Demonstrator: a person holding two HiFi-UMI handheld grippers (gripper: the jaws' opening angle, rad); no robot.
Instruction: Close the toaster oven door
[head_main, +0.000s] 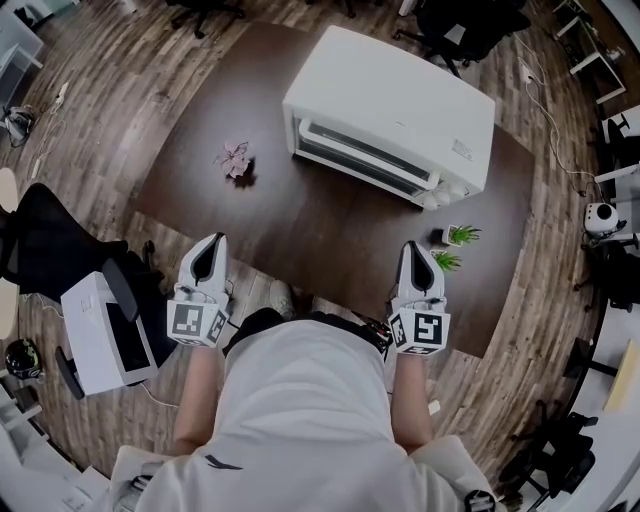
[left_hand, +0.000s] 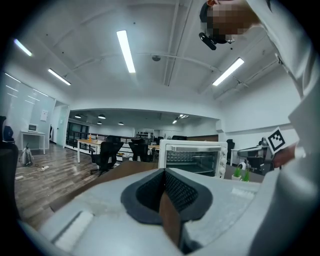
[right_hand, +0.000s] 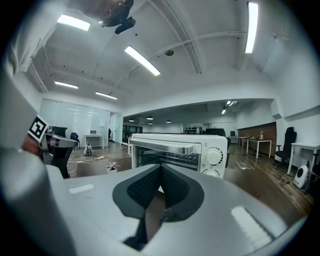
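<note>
A white toaster oven (head_main: 390, 110) stands at the far side of the brown table (head_main: 300, 225). Its glass door (head_main: 365, 160) stands upright against the front, with the handle along the top. The oven (left_hand: 192, 157) also shows ahead in the left gripper view, and closer in the right gripper view as the oven (right_hand: 175, 152) with its knobs (right_hand: 213, 156) on the right. My left gripper (head_main: 213, 243) and right gripper (head_main: 416, 248) hover near the table's front edge, well short of the oven. Both are shut with nothing between the pads (left_hand: 175, 190) (right_hand: 172, 187).
A small pink plant (head_main: 236, 160) lies left of the oven. Two small green plants (head_main: 460, 236) stand by my right gripper. A black chair (head_main: 50, 250) and a white box (head_main: 100, 335) sit on the floor at the left. Office chairs and desks ring the table.
</note>
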